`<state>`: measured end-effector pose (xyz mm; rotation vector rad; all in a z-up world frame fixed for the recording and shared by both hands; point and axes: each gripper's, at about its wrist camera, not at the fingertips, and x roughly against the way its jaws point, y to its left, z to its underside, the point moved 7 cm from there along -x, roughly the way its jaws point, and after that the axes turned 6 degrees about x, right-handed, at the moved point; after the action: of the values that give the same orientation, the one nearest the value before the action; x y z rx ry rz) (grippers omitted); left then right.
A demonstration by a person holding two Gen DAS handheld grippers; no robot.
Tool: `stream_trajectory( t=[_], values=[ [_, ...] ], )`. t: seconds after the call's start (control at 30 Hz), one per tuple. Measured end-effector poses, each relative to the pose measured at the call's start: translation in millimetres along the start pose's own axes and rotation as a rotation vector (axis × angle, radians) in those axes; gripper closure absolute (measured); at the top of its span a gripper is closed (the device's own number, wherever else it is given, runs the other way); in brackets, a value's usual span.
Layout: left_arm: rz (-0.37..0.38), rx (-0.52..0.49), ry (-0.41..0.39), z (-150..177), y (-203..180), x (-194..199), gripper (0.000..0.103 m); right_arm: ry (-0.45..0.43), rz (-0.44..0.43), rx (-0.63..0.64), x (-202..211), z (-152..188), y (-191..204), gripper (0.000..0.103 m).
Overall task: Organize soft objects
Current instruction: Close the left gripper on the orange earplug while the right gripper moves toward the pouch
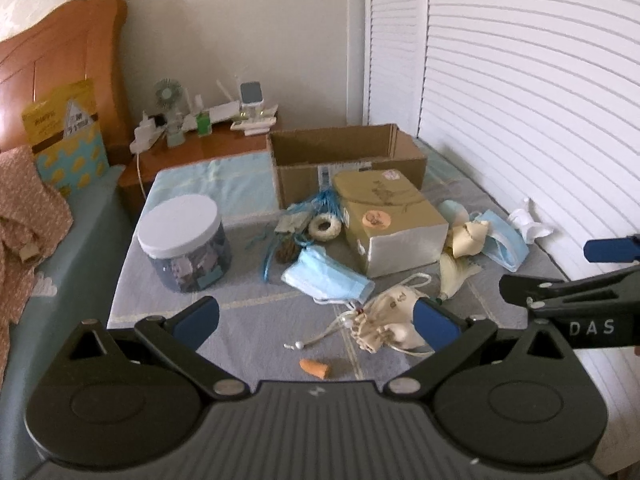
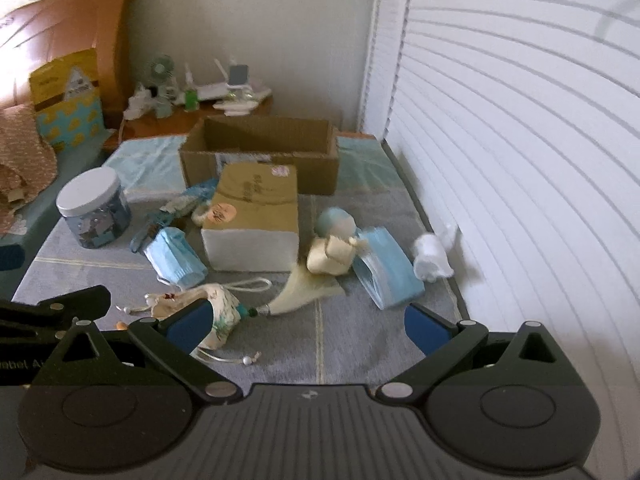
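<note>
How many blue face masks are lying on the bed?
2. One crumpled pale blue paper face mask lies in front of the tan closed box, toward the white-lidded jar. Another blue mask lies right of that box, near the white shutters. More might hide underneath the clutter.

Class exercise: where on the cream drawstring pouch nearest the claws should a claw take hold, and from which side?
Grip the drawstring pouch at its gathered neck, coming from above. The cloth bunches narrow there, and the pouch lies flat on the bed cover, so its sides give little to pinch.
</note>
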<state>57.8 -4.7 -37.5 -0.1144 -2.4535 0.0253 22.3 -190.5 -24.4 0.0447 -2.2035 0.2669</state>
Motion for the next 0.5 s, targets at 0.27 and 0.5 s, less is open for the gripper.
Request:
stream_trajectory(
  t=[0.27, 0.5],
  values=[
    [0.027, -0.096, -0.066, 4, 8, -6, 0.001, -0.043, -0.061, 0.078, -11, 0, 4, 0.000],
    [0.060, -0.104, -0.002, 30, 20, -27, 0.001, -0.035, -0.128, 0.107, -30, 14, 1, 0.000]
  ],
)
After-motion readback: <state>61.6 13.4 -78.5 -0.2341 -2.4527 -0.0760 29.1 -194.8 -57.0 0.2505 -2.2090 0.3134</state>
